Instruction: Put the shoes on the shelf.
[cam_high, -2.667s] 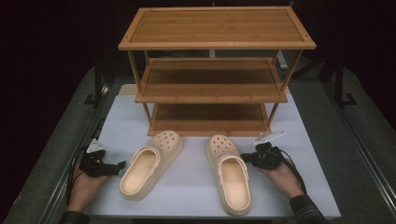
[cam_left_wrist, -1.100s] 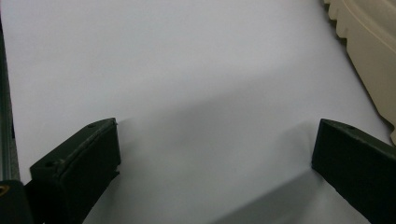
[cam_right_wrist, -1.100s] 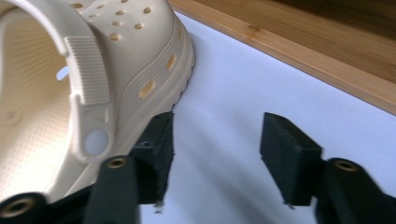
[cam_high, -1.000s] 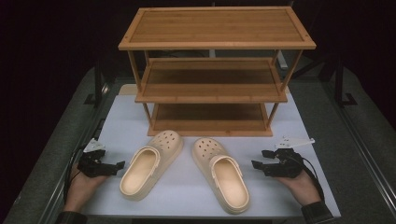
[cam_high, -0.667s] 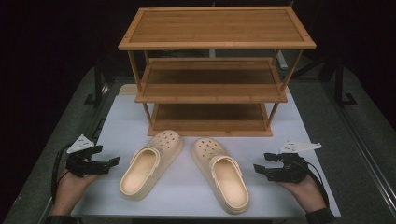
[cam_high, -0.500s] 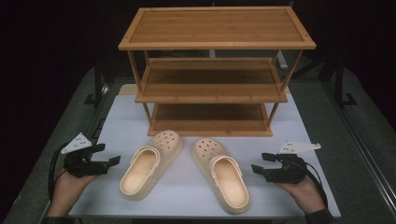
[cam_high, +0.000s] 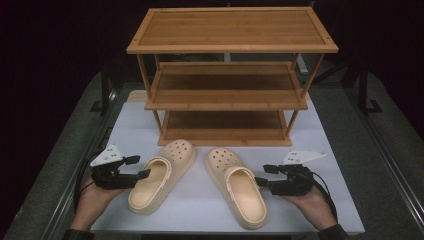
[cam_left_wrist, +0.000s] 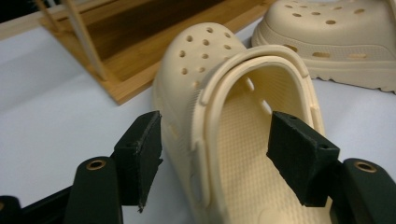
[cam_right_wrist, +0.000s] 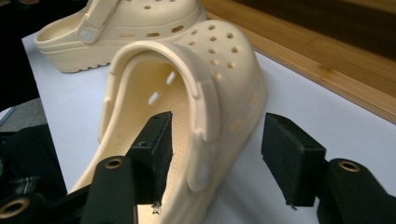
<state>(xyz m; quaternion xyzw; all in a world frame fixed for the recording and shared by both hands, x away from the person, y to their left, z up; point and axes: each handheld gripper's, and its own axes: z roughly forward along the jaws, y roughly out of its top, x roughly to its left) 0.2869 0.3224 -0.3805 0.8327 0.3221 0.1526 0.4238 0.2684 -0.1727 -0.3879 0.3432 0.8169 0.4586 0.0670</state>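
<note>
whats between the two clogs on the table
Nothing: in the high view a bare strip of the white table top separates the left clog from the right clog.

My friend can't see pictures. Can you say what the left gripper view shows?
A cream clog lies on a white table, with the left gripper closing its black jaws around the clog's side wall, not yet pressing. Behind are a second clog and a wooden rack.
</note>
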